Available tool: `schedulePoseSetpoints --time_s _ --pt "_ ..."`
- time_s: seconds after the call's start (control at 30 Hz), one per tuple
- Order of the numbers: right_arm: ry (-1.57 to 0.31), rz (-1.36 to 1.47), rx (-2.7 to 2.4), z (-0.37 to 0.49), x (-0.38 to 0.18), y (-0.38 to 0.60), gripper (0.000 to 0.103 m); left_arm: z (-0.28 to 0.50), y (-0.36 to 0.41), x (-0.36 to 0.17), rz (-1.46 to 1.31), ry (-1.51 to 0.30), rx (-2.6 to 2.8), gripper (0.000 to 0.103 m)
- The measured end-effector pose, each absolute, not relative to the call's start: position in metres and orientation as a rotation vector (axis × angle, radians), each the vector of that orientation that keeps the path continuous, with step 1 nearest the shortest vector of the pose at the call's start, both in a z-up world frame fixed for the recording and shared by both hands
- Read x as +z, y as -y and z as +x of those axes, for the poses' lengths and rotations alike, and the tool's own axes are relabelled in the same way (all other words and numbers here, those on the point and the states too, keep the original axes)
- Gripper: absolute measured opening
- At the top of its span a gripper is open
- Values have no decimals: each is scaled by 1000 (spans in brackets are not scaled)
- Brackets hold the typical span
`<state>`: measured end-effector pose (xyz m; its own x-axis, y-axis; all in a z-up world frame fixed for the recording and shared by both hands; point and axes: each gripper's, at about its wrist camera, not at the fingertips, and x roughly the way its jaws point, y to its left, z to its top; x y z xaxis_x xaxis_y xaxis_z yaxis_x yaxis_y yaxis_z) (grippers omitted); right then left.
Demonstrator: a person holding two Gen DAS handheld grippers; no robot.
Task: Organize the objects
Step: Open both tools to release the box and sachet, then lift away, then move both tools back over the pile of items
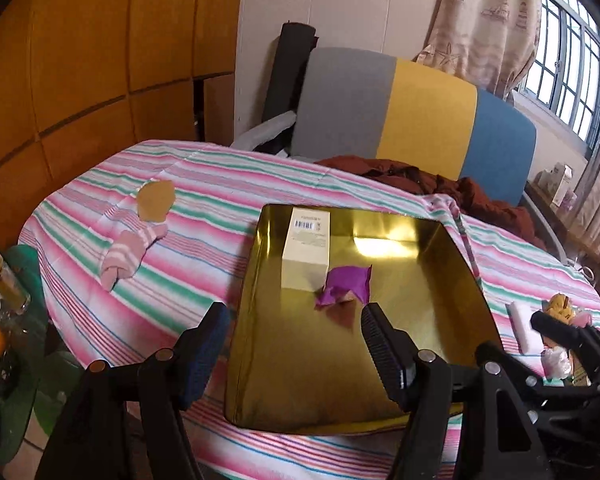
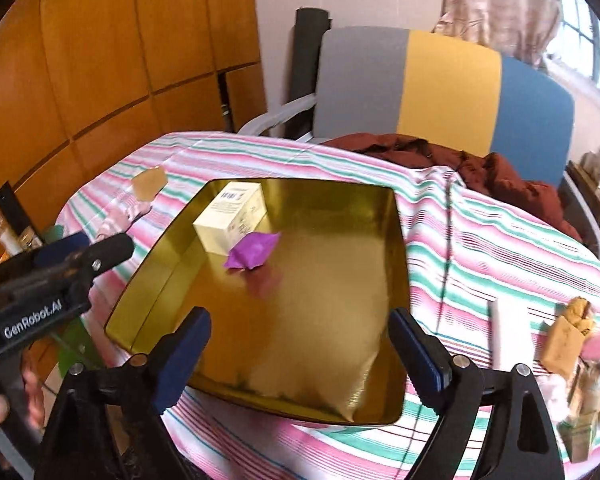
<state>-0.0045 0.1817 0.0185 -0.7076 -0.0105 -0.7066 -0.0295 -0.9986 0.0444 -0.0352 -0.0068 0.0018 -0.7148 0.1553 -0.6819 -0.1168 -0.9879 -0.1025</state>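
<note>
**Both grippers spread and empty over the gold tray**

I see the gold tray [image 1: 420,340] sitting on the striped tablecloth [image 1: 204,208], near the table's front edge. Inside it, toward the far left corner, lies a cream box [image 1: 305,254] with a barcode on its far end. A crumpled purple wrapper [image 1: 346,285] rests just beside the box's near end, touching it or very nearly so. The rest of the tray floor is bare and mirrors the light.

My left gripper [image 1: 294,334] hangs above the tray's near left part, its fingers spread wide with nothing between them; the left finger sits outside the tray's left wall. My right gripper [image 2: 300,344] hovers over the tray's near edge, its fingers likewise held well apart and holding nothing. From the right wrist camera, I see the left gripper coming in at the left of the frame.

Outward on the cloth, to the left of the tray, lies a pink striped sock [image 1: 130,250], and just beyond it a brown paper scrap [image 1: 155,200]. To the right of the tray lies a white block [image 1: 520,326], with a cluster of small packages [image 2: 572,336] near the table's right edge. Behind the table, a dark red garment [image 1: 440,184] lies heaped against a chair [image 1: 420,108] with a grey, yellow and blue back.
</note>
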Motion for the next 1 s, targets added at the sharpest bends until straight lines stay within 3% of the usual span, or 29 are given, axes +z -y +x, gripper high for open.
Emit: schedulePoseSetpoints --time_s 0.47,1.0 --pt "-46 -1103 2843 9 18 -199 95 -28 -15 -11 -1140 21 2683 70" --pt "-220 -1102 2671 41 8 -278 98 -19 -71 -3 -1076 -35 2427 70"
